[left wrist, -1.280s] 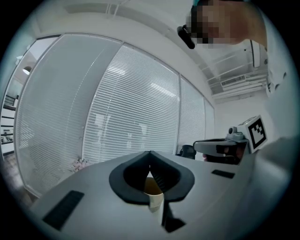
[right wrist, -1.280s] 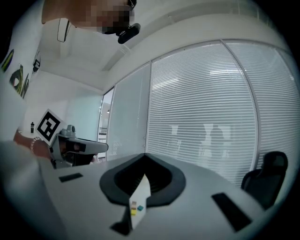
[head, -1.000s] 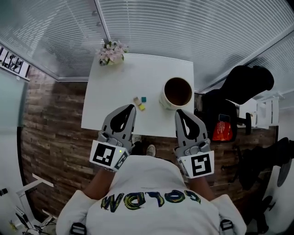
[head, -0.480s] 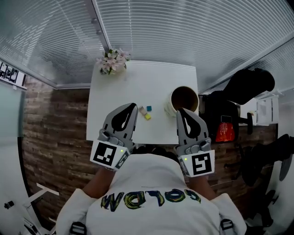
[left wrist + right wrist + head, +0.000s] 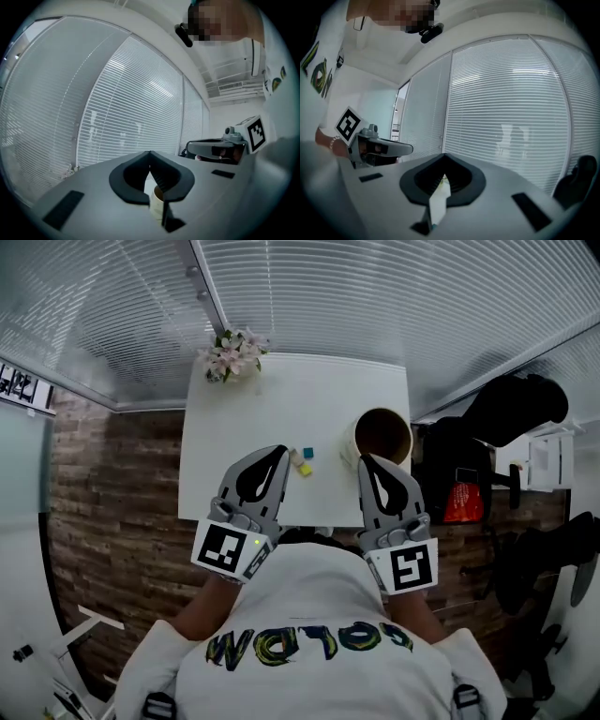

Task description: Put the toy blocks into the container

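The left hand-held gripper (image 5: pixel 149 153) is clenched on nothing, its jaws meeting at the tips with only the container visible through the gap below them. It is held level over the near edge of the desk (image 5: pixel 272 413), and its tip points at the blocks (image 5: pixel 302 461) just to its right. That reads as a line-up for a first pick, and the jaws would have to part before anything can be taken.

The blocks, pale, teal and yellow, lie loose in a tight cluster on the desk, none yet in the container. They sit between the two grippers and a little beyond their tips.

The right hand-held gripper (image 5: pixel 444 155) is clenched and empty as well, tilted slightly down, with bare desk showing under its jaws. Its tip sits near the container (image 5: pixel 382 434), which stands upright with its mouth open at the right side of the desk. That leaves only a short carry from the blocks
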Available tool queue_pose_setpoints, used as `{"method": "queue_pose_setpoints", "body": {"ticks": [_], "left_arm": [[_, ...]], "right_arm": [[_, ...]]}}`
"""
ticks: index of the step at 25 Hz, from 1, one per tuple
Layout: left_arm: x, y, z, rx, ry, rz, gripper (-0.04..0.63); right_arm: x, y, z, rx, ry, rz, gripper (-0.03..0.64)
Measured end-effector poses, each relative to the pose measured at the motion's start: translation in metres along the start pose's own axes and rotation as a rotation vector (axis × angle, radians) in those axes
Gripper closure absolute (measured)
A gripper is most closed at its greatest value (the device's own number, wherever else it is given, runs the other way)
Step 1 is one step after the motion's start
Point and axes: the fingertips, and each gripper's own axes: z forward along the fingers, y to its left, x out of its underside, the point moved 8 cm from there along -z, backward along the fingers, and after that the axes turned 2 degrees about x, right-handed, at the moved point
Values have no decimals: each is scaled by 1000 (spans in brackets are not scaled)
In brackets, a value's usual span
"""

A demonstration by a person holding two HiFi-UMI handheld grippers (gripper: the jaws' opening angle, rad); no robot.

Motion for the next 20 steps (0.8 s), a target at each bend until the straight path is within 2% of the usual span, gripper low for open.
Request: {"method": "queue_pose_setpoints", "body": {"ticks": [5,13,20], "left_arm": [[11,4,3,5,22,-9,583],[38,15,7,14,67,-22,583],[60,21,12,18,94,-49,582]], "right_arm": [[21,8,7,-31,35,16,609],[83,23,21,-88,139,54,607],[144,39,38,-163,284,39,555]]}}
